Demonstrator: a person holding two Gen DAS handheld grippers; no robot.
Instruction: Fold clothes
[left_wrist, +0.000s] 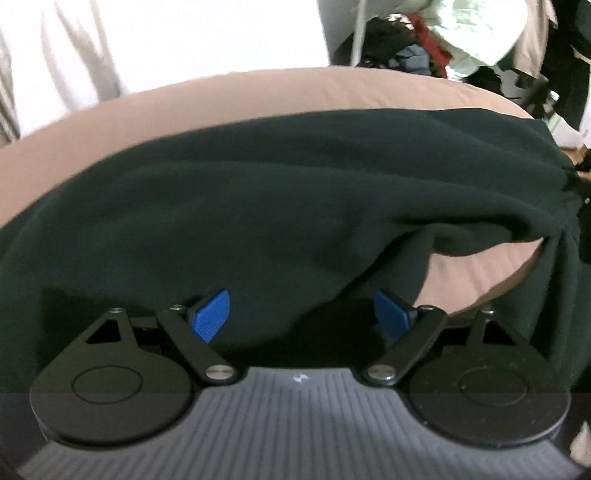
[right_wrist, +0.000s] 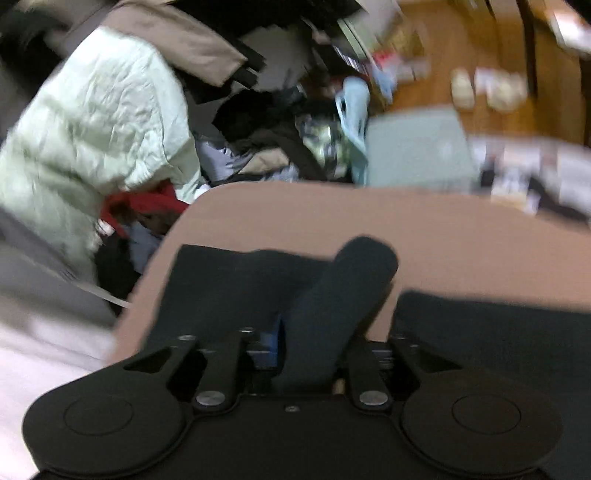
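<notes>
Left wrist view, soft dark fleece garment (left_wrist: 258, 192), smooth tan surface (left_wrist: 221, 96)

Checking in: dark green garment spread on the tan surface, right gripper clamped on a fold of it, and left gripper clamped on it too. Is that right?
Not quite. The left gripper is open: the left wrist view shows its blue pads spread apart over the dark green garment, gripping nothing. The rest holds: the garment lies on the tan surface, and the right gripper is shut on a fold of it.
</notes>
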